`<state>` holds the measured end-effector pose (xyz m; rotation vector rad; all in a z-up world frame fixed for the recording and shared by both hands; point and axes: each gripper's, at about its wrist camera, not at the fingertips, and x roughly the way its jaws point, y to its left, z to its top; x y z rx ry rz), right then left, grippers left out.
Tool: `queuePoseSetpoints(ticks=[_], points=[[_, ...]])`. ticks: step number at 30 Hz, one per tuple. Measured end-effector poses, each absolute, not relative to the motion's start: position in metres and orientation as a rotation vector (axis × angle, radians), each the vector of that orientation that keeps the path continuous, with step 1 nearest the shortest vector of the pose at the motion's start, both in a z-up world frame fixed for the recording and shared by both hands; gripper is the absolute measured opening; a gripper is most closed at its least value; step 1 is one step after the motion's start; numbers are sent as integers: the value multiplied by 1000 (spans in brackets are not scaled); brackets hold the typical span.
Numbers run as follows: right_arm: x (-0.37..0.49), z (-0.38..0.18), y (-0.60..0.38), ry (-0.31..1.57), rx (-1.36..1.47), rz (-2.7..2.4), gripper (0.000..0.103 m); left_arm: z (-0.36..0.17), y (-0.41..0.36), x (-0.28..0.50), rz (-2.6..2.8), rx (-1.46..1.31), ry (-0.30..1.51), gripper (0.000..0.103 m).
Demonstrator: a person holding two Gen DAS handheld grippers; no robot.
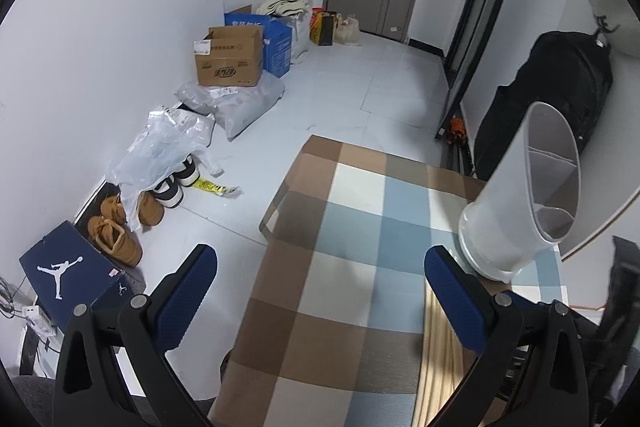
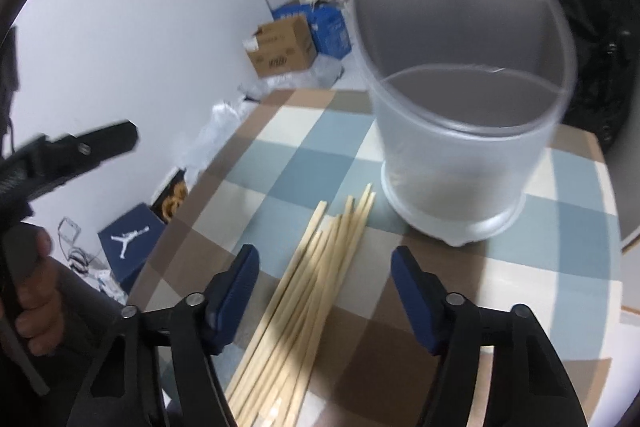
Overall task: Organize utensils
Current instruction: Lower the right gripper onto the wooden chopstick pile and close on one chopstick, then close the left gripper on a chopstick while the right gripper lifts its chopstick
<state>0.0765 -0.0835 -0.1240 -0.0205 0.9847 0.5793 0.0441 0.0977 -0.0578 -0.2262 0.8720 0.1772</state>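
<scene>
A bundle of several wooden chopsticks (image 2: 308, 291) lies on the checked tablecloth (image 2: 280, 163), pointing toward a frosted white utensil holder (image 2: 460, 131) with a divider inside. My right gripper (image 2: 324, 263) hovers just above the chopsticks with its blue pads either side of the bundle, open and not touching it. In the left wrist view the same holder (image 1: 516, 195) stands at the right, and the chopsticks' (image 1: 434, 347) near ends show behind the right pad. My left gripper (image 1: 320, 267) is open over the cloth (image 1: 348, 227), with nothing between its fingers.
The table's left edge (image 1: 276, 195) drops to a tiled floor with shoes (image 1: 120, 231), a blue shoebox (image 1: 68, 279), plastic bags and cardboard boxes (image 1: 228, 55) along the wall. A black bag (image 1: 556, 99) stands behind the holder. A hand holding the left gripper (image 2: 36, 287) shows at the left.
</scene>
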Motion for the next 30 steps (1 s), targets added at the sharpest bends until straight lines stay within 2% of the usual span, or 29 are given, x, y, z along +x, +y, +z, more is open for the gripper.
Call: queuePoseSetpoints(ticks=[1, 2, 4, 6, 11, 12, 14, 30], points=[[79, -129, -78, 999, -36, 570, 63, -59, 100, 45, 179, -235, 882, 101], [83, -135, -73, 1018, -50, 557, 55, -60, 103, 46, 176, -242, 886, 101], [88, -143, -67, 1057, -62, 538, 48, -61, 108, 47, 173, -260, 893, 101], [97, -149, -68, 1088, -54, 520, 36, -61, 111, 47, 174, -270, 895, 101], [102, -153, -73, 1131, -9, 497, 21, -62, 119, 48, 171, -297, 898, 101], [103, -152, -74, 1136, -4, 493, 13, -62, 120, 48, 171, -300, 898, 101], [107, -153, -77, 1153, 24, 483, 6, -63, 121, 49, 173, -303, 902, 101], [105, -144, -115, 1126, 206, 462, 5, -66, 115, 51, 147, -292, 916, 101]])
